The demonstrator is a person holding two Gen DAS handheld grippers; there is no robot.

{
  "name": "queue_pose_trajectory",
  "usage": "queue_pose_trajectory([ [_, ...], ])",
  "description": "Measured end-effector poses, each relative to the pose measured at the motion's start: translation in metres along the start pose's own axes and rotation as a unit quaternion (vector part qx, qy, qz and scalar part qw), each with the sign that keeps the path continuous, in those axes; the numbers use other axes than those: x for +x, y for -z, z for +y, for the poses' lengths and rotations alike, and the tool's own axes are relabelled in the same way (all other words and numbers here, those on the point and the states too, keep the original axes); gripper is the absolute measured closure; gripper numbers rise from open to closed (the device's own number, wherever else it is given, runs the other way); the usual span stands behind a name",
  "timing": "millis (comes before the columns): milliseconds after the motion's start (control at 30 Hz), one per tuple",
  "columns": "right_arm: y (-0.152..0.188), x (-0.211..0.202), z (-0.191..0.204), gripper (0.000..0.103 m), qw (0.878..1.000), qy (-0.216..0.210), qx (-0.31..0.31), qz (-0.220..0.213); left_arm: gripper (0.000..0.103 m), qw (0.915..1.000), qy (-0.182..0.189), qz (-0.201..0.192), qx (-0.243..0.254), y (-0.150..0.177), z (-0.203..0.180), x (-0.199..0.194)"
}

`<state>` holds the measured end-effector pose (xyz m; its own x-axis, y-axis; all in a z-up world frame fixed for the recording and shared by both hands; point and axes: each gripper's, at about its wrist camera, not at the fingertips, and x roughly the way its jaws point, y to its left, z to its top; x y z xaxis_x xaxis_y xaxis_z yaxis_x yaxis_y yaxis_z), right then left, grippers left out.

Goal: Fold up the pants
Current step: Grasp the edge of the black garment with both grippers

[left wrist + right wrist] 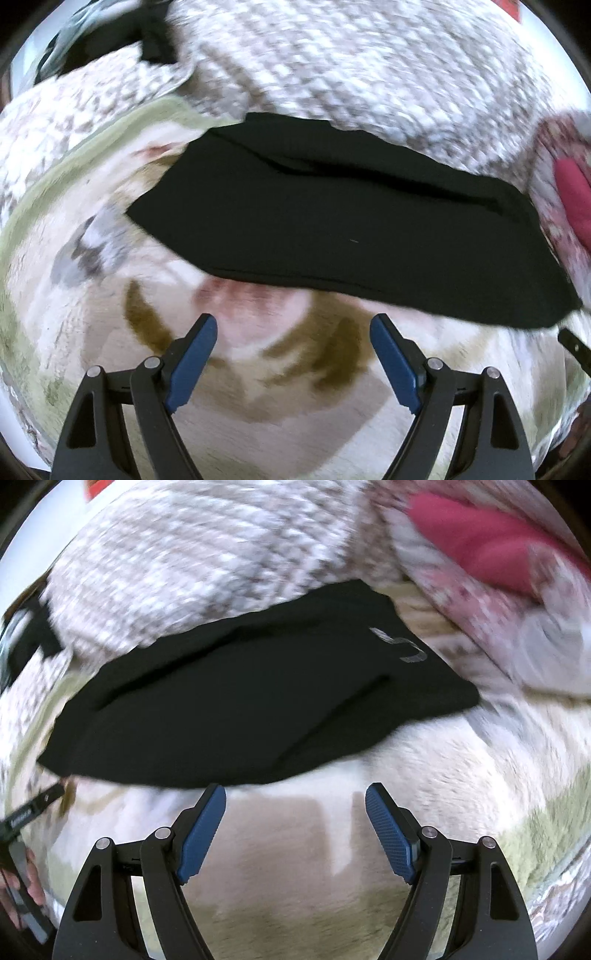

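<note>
The black pants [343, 225] lie folded into a flat bundle on a pale patterned blanket [236, 387], ahead of both grippers. The left gripper [293, 332] and the right gripper [295, 801] each hover with fingers spread wide, holding nothing, just short of the pants' near edge.

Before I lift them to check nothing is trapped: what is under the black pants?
The black pants lie on a cream blanket with green and brown patterns, their far edge against a knitted throw. Anything beneath the fabric is covered and cannot be seen.
</note>
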<state>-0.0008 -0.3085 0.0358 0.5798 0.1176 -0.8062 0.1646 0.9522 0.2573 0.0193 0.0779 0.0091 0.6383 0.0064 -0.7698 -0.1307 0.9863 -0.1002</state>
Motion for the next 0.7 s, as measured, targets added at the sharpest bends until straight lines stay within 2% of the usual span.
queue_pose_trajectory([
  [200, -0.021, 0.013, -0.016, 0.025, 0.997, -0.046, 0.058, -0.005, 0.016, 0.9963, 0.010, 0.012, -0.084, -0.012, 0.034, 0.020],
  [400, -0.045, 0.024, -0.023, 0.027, 0.994, -0.060, 0.086, -0.025, 0.017, 0.9922, 0.038, -0.004, -0.119, -0.031, 0.043, 0.037],
  [500, -0.058, 0.032, -0.030, 0.042, 0.992, -0.053, 0.105, -0.032, 0.018, 0.9916, 0.039, -0.014, -0.123, -0.041, 0.045, 0.044],
  [567, -0.061, 0.037, -0.037, 0.065, 0.991, -0.050, 0.119, -0.031, 0.019, 0.9914, 0.039, -0.019, -0.124, -0.046, 0.045, 0.048],
  [600, -0.062, 0.040, -0.041, 0.071, 0.990, -0.047, 0.128, -0.029, 0.023, 0.9918, 0.035, -0.020, -0.122, -0.049, 0.045, 0.050],
  [633, -0.063, 0.043, -0.044, 0.082, 0.989, -0.046, 0.134, -0.029, 0.026, 0.9921, 0.030, -0.021, -0.120, -0.052, 0.044, 0.051],
  [667, -0.063, 0.045, -0.049, 0.090, 0.988, -0.047, 0.144, -0.028, 0.037, 0.9920, 0.028, -0.022, -0.121, -0.053, 0.046, 0.052],
  [700, -0.063, 0.046, -0.051, 0.093, 0.988, -0.049, 0.147, -0.028, 0.053, 0.9918, 0.025, -0.021, -0.124, -0.055, 0.047, 0.054],
])
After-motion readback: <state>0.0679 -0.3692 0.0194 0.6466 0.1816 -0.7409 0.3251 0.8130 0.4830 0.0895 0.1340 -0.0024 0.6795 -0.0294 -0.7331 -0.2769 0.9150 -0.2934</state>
